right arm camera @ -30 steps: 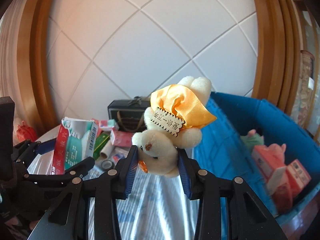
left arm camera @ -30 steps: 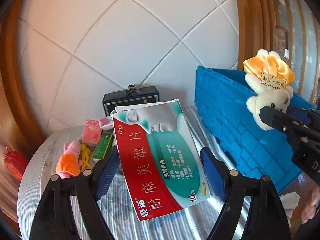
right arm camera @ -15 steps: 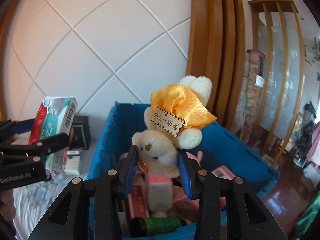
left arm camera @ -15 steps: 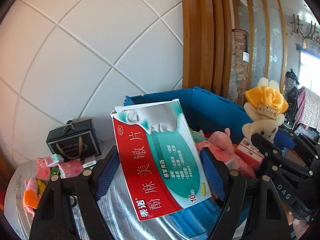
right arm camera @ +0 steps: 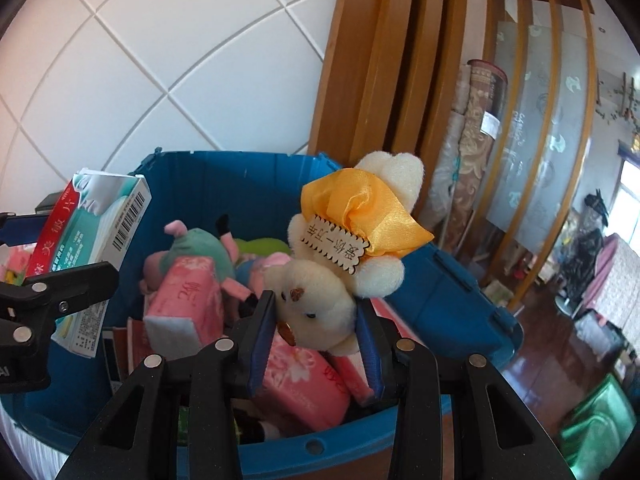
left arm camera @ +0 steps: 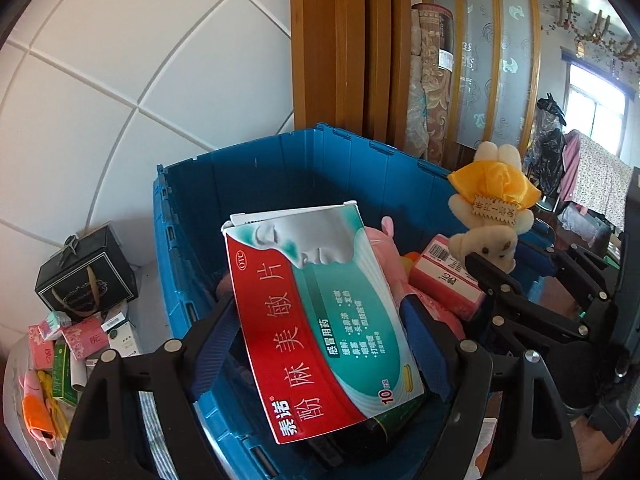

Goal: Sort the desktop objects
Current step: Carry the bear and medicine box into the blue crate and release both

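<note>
White-tiled wall is seen behind the blue crate [left arm camera: 280, 168]. Above it, a medicine box [left arm camera: 320, 320] is clamped by the left gripper [left arm camera: 320, 340], a cream plush bear [right arm camera: 320, 300] by the right gripper [right arm camera: 316, 332].

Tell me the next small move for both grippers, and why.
Probably open both and drop the loads: the left gripper holds the medicine box and the right gripper holds the plush bear, both already over the open blue crate.
</note>
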`<state>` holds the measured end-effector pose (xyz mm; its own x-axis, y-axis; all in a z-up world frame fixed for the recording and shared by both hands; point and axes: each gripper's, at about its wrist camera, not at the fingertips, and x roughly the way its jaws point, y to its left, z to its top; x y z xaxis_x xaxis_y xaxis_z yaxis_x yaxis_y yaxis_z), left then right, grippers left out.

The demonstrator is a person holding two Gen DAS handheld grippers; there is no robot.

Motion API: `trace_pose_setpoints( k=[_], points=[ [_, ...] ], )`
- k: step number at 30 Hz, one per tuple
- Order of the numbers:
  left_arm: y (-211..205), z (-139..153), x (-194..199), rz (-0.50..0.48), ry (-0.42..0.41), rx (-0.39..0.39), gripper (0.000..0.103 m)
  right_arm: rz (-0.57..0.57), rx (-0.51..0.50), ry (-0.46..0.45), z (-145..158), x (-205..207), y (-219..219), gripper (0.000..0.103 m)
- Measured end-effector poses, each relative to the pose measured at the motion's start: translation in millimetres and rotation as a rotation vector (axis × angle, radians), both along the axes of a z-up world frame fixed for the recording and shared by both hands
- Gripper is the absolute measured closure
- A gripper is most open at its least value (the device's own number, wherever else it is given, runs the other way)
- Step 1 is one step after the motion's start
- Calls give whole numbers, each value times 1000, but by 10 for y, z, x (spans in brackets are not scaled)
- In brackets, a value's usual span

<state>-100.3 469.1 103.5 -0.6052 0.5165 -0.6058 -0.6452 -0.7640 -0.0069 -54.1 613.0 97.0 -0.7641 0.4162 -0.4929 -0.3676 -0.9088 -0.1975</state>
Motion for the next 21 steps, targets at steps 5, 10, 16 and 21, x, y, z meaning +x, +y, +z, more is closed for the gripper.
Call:
trace_pose_setpoints(
  k=[5, 10, 16, 21],
  points=[
    [49, -6, 50, 4, 30, -8, 22, -11, -5, -26, -76, -76, 81, 64],
    [36, -4, 44, 3, 23, -13, 22, -42, 18, -33, -91, -103, 93, 57],
    [-33, 5, 108, -13, -2, -15, 22, -52, 59, -12, -5, 3, 46, 5],
    [-196, 65, 304, -19, 4, -15, 22, -51, 72, -9, 66, 146, -17, 0]
  ],
)
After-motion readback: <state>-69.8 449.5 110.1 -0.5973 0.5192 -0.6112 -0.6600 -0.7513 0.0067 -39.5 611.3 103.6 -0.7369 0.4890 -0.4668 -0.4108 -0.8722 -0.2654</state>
